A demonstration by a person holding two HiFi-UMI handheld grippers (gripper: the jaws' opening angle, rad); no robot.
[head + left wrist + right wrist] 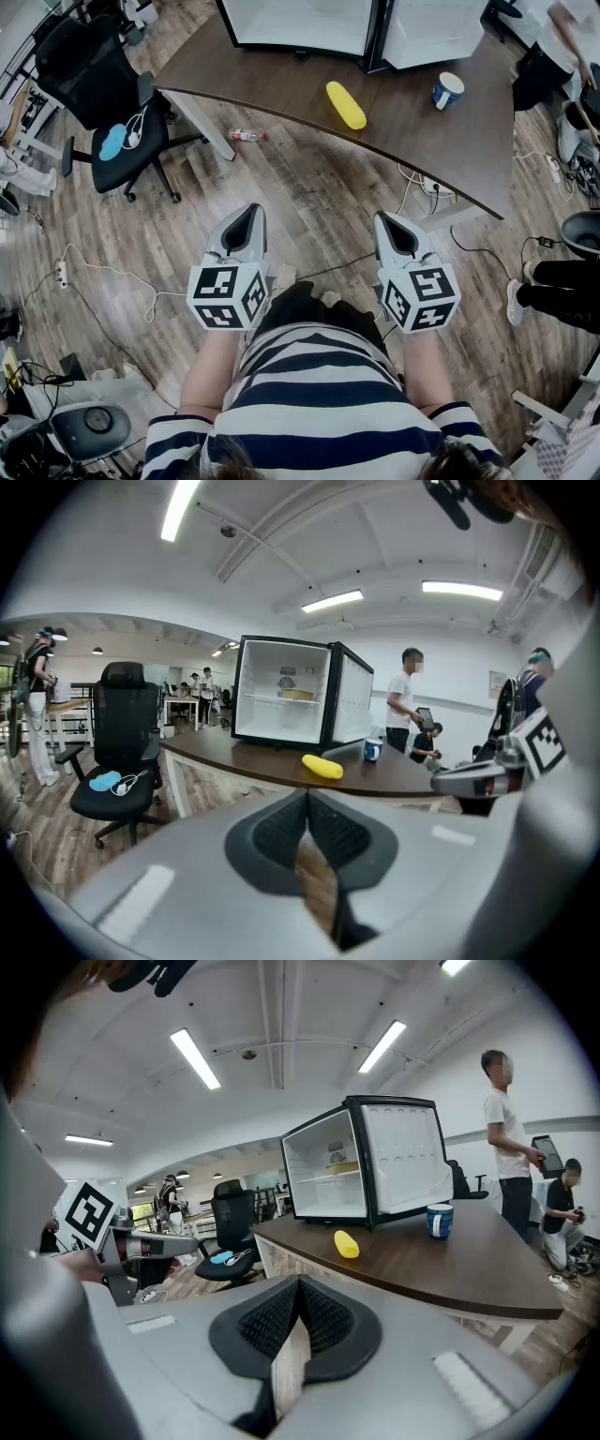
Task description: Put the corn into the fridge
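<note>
Corn (346, 105) lies on the tabletop (441, 141) in front of the open fridge (281, 672). Left gripper (249, 214) and right gripper (391, 222) hang well apart from it, fingers of both closed together, holding nothing.

The fridge (300, 23) was cut off by the head view's top edge. Whatever lay on its shelf (281, 697) was too small to tell. A person's legs (562, 281) were cropped at the right edge.
</note>
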